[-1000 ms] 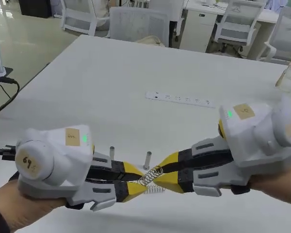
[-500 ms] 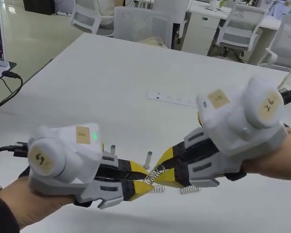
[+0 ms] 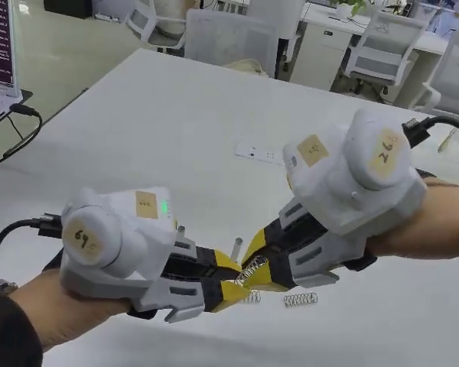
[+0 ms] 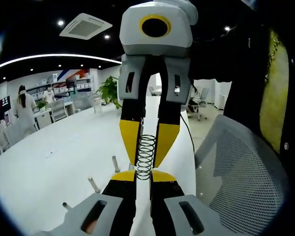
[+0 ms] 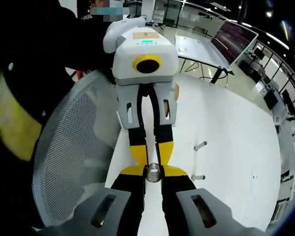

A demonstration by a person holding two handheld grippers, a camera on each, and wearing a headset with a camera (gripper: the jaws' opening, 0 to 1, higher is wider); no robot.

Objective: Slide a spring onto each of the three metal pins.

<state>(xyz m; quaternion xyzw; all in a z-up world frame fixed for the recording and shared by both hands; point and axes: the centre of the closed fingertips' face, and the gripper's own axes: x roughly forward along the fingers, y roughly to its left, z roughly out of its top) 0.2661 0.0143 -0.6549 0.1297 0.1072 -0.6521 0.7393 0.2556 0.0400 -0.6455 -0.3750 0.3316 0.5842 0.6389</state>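
both left gripper (image 4: pixel 143 175) and right gripper (image 5: pixel 154 171) jaws pinch one spring (image 4: pixel 146 150), its ends hidden.

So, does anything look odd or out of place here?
Yes. Both the left gripper and the right gripper pinch the same spring, one at each end, and a loose spring lies flat on the table.

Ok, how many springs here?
3. One spring is between the tips of the left gripper and right gripper; a second lies on the table below them, partly covered; a third just right of it. More may be hidden.
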